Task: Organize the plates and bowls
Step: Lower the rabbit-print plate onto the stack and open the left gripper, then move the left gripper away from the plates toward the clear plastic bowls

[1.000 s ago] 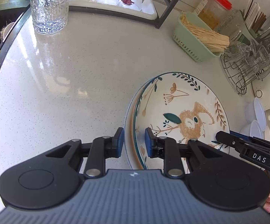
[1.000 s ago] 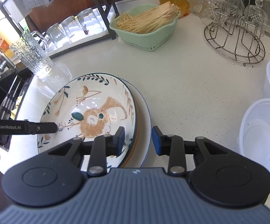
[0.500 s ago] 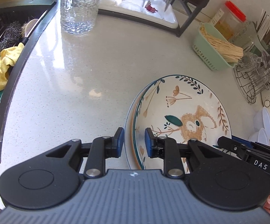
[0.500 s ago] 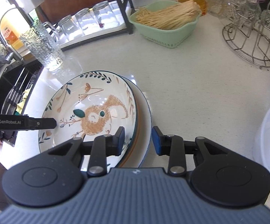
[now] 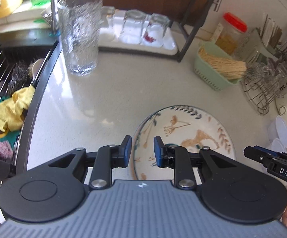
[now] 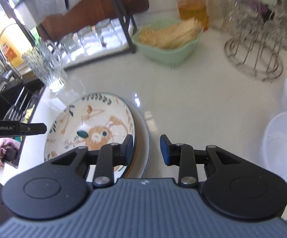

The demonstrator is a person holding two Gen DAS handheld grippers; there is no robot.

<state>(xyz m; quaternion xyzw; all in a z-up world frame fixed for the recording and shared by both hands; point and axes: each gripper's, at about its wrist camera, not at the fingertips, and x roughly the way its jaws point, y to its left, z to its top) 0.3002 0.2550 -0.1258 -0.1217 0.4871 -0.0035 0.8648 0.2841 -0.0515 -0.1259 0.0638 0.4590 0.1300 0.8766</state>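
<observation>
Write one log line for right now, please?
left gripper: shut on rabbit-painted ceramic plate stack | right gripper: shut on opposite rim

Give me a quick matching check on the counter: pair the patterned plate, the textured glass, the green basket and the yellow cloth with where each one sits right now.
Things:
1. patterned plate
2. textured glass
3. green basket
4. yellow cloth

Places:
A. in the sink, over the rack bars
B. upright on the counter by the sink edge
C. stacked on other plates, both grippers at its rims
D. holding pale sticks, beside the wire glass rack

Pairs: 1-C, 2-B, 3-D, 4-A
</observation>
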